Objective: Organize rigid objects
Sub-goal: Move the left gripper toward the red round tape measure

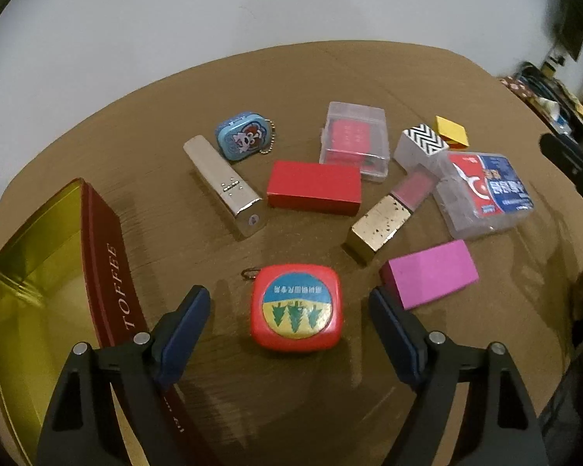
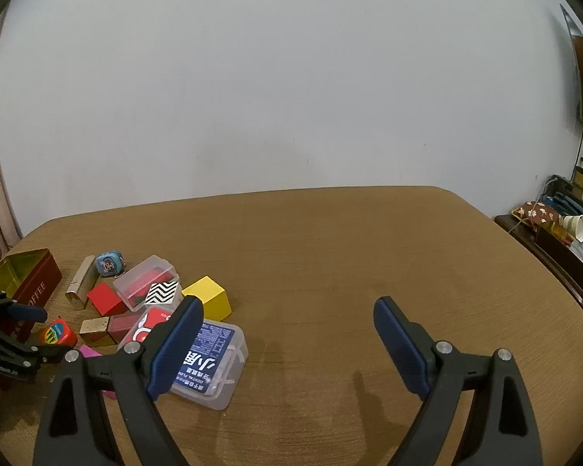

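Observation:
My left gripper [image 1: 289, 303] is open, its fingers either side of a red tape measure [image 1: 296, 307] lying flat on the brown table [image 1: 369, 77]. Beyond it lie a silver lipstick case [image 1: 225, 186], a blue tin [image 1: 241, 136], a red block [image 1: 314, 188], a gold lipstick [image 1: 392, 213], a pink block [image 1: 431, 272] and a dental floss box [image 1: 486, 190]. An open toffee tin [image 1: 39, 272] stands at the left. My right gripper [image 2: 287, 314] is open and empty over bare table, its left finger [image 2: 178, 345] in front of the floss box [image 2: 210, 365].
A clear box with a red insert [image 1: 353, 139], a zigzag-patterned block [image 1: 419, 143] and a yellow block [image 2: 210, 297] lie at the back of the cluster. A side cabinet with clutter [image 2: 563, 233] stands beyond the table's right edge. A white wall is behind.

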`<act>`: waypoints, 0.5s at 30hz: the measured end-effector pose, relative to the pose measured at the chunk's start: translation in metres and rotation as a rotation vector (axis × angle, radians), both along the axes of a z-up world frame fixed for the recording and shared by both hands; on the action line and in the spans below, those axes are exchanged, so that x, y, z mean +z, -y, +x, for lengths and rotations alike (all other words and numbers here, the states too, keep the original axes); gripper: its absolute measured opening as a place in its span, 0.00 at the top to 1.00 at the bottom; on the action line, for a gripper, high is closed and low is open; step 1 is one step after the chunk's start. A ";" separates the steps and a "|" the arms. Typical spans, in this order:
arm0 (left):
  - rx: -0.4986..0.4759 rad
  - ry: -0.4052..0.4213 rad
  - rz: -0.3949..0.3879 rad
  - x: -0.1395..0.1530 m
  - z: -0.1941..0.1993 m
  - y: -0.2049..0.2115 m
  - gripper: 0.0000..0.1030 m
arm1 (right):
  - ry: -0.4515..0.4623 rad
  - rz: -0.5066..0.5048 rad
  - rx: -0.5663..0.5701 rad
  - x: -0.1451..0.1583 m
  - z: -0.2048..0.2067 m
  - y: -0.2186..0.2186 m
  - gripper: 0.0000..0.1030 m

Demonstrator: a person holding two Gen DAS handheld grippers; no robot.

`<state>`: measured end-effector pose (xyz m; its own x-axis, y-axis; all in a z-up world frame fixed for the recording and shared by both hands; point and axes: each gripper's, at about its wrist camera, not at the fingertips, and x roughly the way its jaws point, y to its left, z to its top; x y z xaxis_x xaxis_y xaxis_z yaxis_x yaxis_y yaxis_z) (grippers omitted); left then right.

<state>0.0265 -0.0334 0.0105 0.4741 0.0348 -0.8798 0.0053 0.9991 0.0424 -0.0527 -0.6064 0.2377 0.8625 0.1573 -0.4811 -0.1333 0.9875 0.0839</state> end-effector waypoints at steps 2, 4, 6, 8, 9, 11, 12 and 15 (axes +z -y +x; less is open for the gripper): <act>-0.003 -0.007 0.007 0.004 -0.001 0.003 0.22 | -0.002 -0.002 -0.001 0.000 0.000 0.000 0.11; -0.008 -0.021 0.022 0.007 0.002 0.011 0.29 | -0.007 -0.002 -0.001 -0.001 0.001 0.000 0.11; -0.023 -0.031 0.030 0.011 0.005 0.019 0.37 | -0.013 -0.003 0.000 -0.002 0.002 0.000 0.11; -0.066 -0.034 0.019 0.011 0.008 0.000 0.46 | -0.017 0.000 0.000 -0.002 0.002 0.001 0.11; -0.069 -0.040 0.013 0.014 0.008 0.002 0.51 | -0.018 0.002 -0.001 -0.002 0.002 0.002 0.11; -0.062 -0.047 0.011 0.020 0.008 0.011 0.53 | -0.021 0.003 -0.001 -0.002 0.002 0.002 0.11; -0.060 -0.047 0.028 0.021 0.007 0.017 0.51 | -0.023 0.002 0.000 -0.002 0.003 0.002 0.11; -0.063 -0.030 0.115 0.024 0.004 0.035 0.51 | -0.026 0.005 0.004 -0.002 0.003 0.003 0.11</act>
<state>0.0308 -0.0682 0.0348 0.4521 0.1071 -0.8855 0.0709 0.9853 0.1553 -0.0501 -0.6095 0.2353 0.8488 0.1636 -0.5027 -0.1354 0.9865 0.0925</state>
